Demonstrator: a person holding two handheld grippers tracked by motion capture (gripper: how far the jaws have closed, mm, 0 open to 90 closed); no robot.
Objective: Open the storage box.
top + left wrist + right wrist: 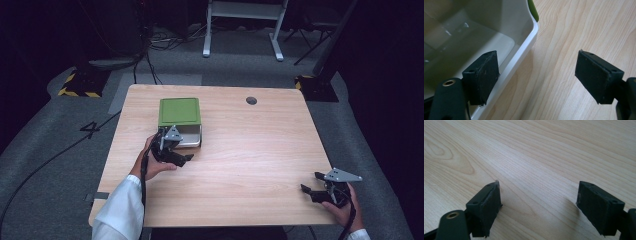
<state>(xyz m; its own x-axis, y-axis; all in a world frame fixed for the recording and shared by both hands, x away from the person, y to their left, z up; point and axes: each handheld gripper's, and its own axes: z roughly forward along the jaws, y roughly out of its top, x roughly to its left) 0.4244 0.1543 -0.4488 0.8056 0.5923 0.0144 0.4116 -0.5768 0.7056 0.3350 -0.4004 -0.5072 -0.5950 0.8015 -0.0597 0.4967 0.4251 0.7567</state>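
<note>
1. The left gripper sits at the near edge of a white box on the left half of the tabletop, held by the person's left hand, with a white sleeve coming in from the bottom of the high view.
2. In the left gripper view its jaws stand wide apart: one pad hangs over the inside of the box, just past the rim, and the other pad is out over bare wood (the box's near wall lies between them, but neither pad clearly touches it).
3. A green lid lies over the far part of the box, shifted away from the person so that the near part is uncovered; a sliver of the lid shows at the top of the left gripper view.
4. The right gripper is well apart from the box, near the tabletop's front right corner, held by the right hand.
5. Its jaws are also spread wide, with nothing between them but wood grain in the right gripper view.
6. A small dark round hole sits near the far edge of the tabletop.
</note>
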